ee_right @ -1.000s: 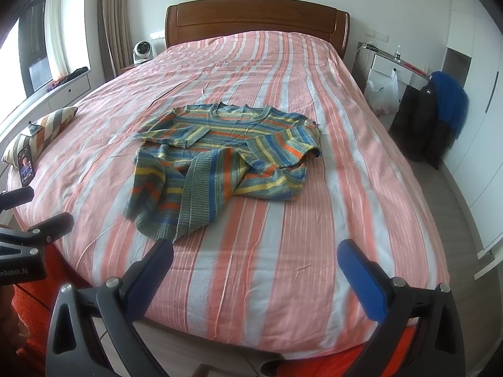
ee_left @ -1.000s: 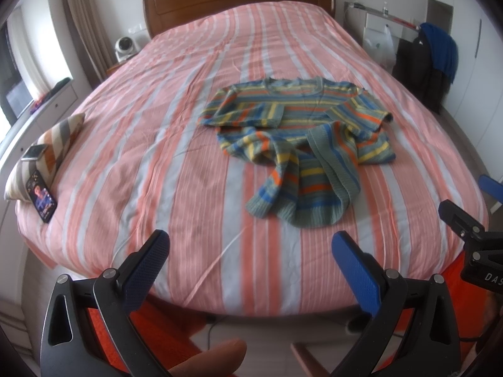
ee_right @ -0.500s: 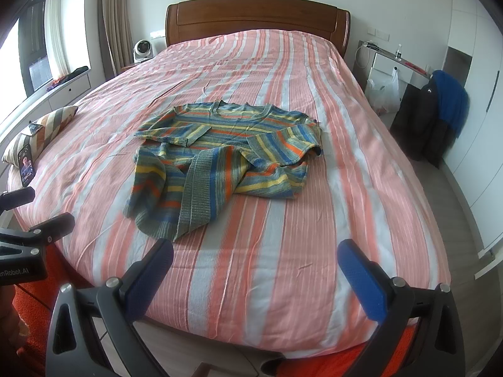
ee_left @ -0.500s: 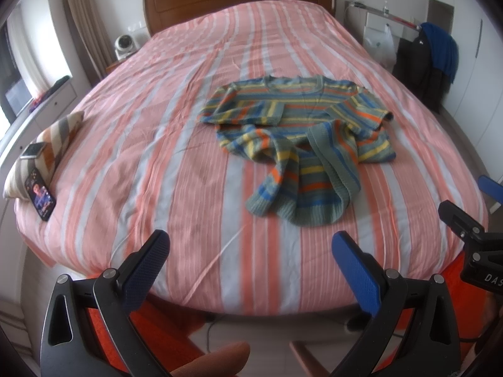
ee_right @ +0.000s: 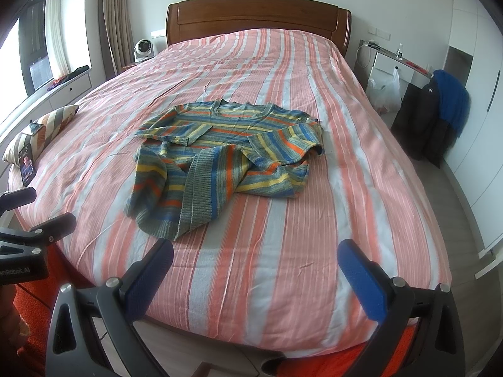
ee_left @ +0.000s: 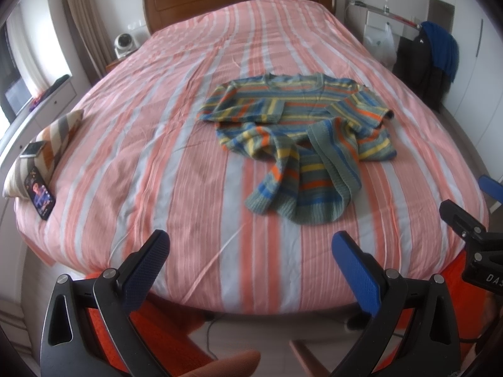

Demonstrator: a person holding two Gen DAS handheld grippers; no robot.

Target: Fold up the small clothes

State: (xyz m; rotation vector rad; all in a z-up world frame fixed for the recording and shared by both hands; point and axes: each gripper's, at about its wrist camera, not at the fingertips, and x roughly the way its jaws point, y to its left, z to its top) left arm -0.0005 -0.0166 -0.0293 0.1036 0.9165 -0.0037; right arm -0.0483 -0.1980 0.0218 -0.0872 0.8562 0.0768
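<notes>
A striped knit sweater (ee_left: 298,135) (ee_right: 220,154) in blue, orange, yellow and green lies rumpled in the middle of the bed, neckline toward the headboard, sleeves folded over its body and the hem bunched toward me. My left gripper (ee_left: 251,251) is open and empty, hanging off the foot of the bed, well short of the sweater. My right gripper (ee_right: 256,260) is open and empty too, over the bed's near edge just below the sweater's hem. Each gripper shows at the side of the other's view.
The bed (ee_left: 157,157) (ee_right: 330,188) has a pink, white and grey striped cover and a wooden headboard (ee_right: 257,19). A striped cushion (ee_left: 47,144) and two phones (ee_left: 40,193) lie at the left edge. A chair with dark and blue clothes (ee_right: 440,110) stands to the right.
Both grippers have edged slightly forward toward the bed; the sweater sits a little nearer in both views. Their fingers stay open and the sweater has not moved.
</notes>
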